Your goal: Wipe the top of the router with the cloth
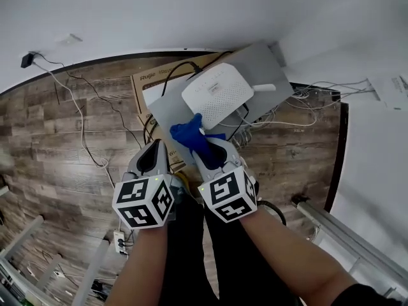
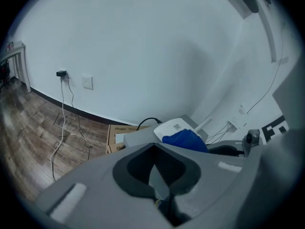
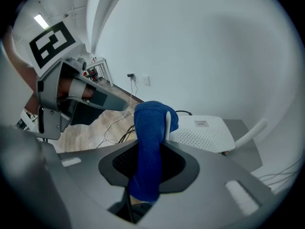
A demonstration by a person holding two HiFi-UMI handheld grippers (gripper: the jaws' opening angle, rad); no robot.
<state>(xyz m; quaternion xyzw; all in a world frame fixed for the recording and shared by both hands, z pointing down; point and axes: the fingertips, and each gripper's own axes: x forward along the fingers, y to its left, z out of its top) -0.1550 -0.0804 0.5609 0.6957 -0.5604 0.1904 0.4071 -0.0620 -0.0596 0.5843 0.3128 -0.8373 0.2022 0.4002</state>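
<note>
The white router (image 1: 217, 94) lies on a tilted grey panel (image 1: 258, 65) by the wall, one antenna pointing right. My right gripper (image 1: 203, 144) is shut on a blue cloth (image 1: 190, 136), whose bunched end sits at the router's near edge. In the right gripper view the cloth (image 3: 148, 147) stands up between the jaws, just left of the router (image 3: 205, 132). My left gripper (image 1: 153, 148) hangs beside the right one, to the left of the cloth, its jaws together and holding nothing. From the left gripper view the cloth (image 2: 185, 140) partly covers the router (image 2: 172, 126).
A cardboard box (image 1: 148, 80) lies under the panel. Loose cables (image 1: 81, 116) run over the wood floor from a wall plug (image 1: 27, 60). More wires (image 1: 322, 91) lie right of the panel. A power strip (image 1: 118, 238) and metal bars (image 1: 347, 234) are near my legs.
</note>
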